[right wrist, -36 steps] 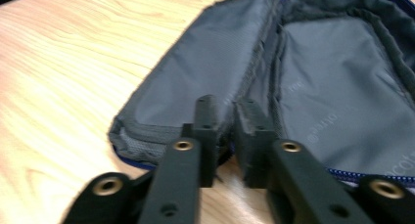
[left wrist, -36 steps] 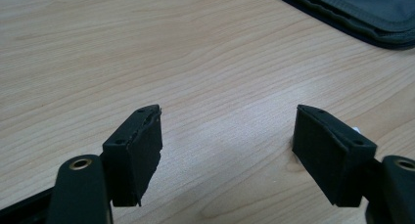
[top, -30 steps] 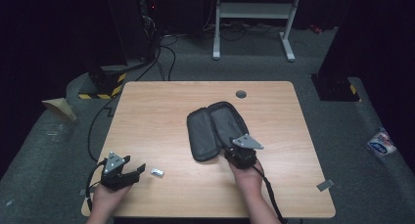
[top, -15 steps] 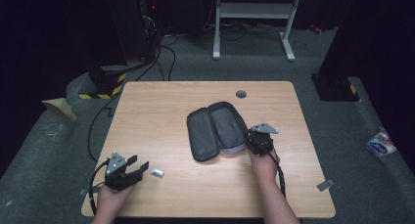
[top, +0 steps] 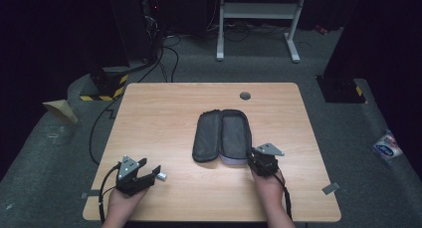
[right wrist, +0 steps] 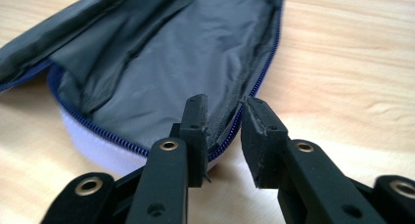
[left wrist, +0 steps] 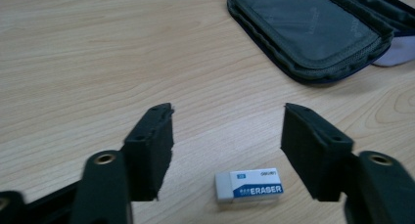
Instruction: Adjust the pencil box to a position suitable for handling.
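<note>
An open grey pencil case (top: 221, 136) with a blue zip lies flat in the middle of the wooden table (top: 164, 113). My right gripper (top: 256, 156) is at its near right corner. In the right gripper view, the jaws (right wrist: 225, 104) are closed on the zipped rim of the case (right wrist: 186, 53), and its grey lining looks bare. A small white eraser (top: 160, 176) lies near the front left. My left gripper (top: 149, 173) is open, with the eraser (left wrist: 249, 185) on the table between its jaws (left wrist: 227, 116), untouched. The case (left wrist: 313, 33) lies beyond.
A round cable grommet (top: 245, 95) sits near the table's far edge. On the floor behind stand a white frame (top: 256, 11) and dark equipment with cables (top: 149, 54). A hand holds each gripper at the table's front edge.
My right gripper has moved from the case's near middle to its near right corner and taken the rim. The left gripper has edged closer around the eraser.
</note>
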{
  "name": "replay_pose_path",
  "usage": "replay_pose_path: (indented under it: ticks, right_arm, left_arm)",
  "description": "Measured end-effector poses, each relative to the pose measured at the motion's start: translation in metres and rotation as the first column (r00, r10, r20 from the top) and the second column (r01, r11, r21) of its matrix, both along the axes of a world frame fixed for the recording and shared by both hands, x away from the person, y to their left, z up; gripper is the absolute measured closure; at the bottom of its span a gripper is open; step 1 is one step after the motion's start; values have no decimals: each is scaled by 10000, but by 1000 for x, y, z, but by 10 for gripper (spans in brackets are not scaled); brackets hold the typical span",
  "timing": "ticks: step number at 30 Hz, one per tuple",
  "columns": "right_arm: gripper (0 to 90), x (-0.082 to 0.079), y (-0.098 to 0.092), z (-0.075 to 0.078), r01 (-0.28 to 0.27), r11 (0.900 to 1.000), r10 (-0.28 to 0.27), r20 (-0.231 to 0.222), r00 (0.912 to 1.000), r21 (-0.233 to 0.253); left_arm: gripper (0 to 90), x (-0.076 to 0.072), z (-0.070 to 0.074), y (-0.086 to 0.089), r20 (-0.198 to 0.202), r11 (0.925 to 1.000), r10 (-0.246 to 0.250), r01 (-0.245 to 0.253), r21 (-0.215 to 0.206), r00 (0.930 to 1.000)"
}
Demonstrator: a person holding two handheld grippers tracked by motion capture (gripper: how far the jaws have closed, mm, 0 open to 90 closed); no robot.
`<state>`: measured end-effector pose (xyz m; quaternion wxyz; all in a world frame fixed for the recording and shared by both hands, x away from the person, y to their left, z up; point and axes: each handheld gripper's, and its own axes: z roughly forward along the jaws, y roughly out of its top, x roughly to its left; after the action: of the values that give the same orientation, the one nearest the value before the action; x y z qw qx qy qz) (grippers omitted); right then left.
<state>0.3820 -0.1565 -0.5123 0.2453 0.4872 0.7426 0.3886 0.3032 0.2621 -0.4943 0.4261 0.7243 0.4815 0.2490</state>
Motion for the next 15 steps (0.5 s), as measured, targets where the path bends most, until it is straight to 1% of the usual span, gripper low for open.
replay_pose_path:
  ticks: [1, 2, 3, 4, 5, 6, 7, 8, 9, 10, 11, 12, 14, 15]
  right_arm:
    - [708, -4, 1, -1, -97, 10000, 97, 56, 9999, 5]
    - [708, -4, 1, -1, -97, 10000, 97, 56, 9999, 5]
    - [697, -10, 3, -1, -215, 9998, 215, 54, 9998, 36]
    - [697, -10, 3, -1, -215, 9998, 215, 54, 9998, 36]
    - [687, -15, 7, 0, -339, 9993, 338, 66, 9994, 167]
    - [687, -15, 7, 0, -339, 9993, 338, 66, 9994, 167]
    - [685, -18, 9, 0, -406, 9990, 405, 70, 9992, 195]
    - [682, -22, 12, 1, -556, 9980, 554, 83, 9984, 314]
    - [679, -23, 14, 1, -627, 9975, 624, 97, 9980, 341]
    - [679, -23, 14, 1, -627, 9975, 624, 97, 9980, 341]
    - [672, -27, 19, 1, -815, 9956, 812, 77, 9967, 471]
    - [669, -28, 20, 1, -889, 9948, 885, 103, 9960, 489]
    - [665, -31, 25, 2, -1083, 9926, 1075, 176, 9941, 544]
    - [663, -33, 28, 2, -1148, 9916, 1141, 153, 9934, 604]
  left_arm:
    - [340, 1, 0, -4, -24, 10000, 37, -37, -13, 10000]
    - [336, 1, 0, -4, -24, 10000, 37, -37, -13, 10000]
    - [333, 2, 1, -8, -36, 9999, 48, -48, -165, 10000]
    - [333, 2, 1, -8, -36, 9999, 48, -48, -165, 10000]
    - [334, 3, 2, -14, -48, 9996, 40, -41, -266, 10000]
    - [338, 3, 2, -14, -48, 9996, 40, -41, -266, 10000]
    - [338, 3, 2, -16, -92, 9991, -28, 24, -429, 10000]
    - [378, 4, 3, -18, -120, 9985, -105, 98, -547, 9999]
    - [389, 4, 3, -22, -107, 9974, -313, 305, -655, 9995]
    - [403, 4, 3, -22, -107, 9974, -313, 305, -655, 9995]
    - [419, 6, 3, -28, -84, 9970, -472, 466, -626, 9988]
    - [431, 6, 3, -28, -84, 9970, -472, 466, -626, 9988]
    - [498, 9, 2, -40, -143, 9982, -534, 530, -281, 9985]
    - [514, 10, 2, -42, -158, 9981, -572, 569, -219, 9982]
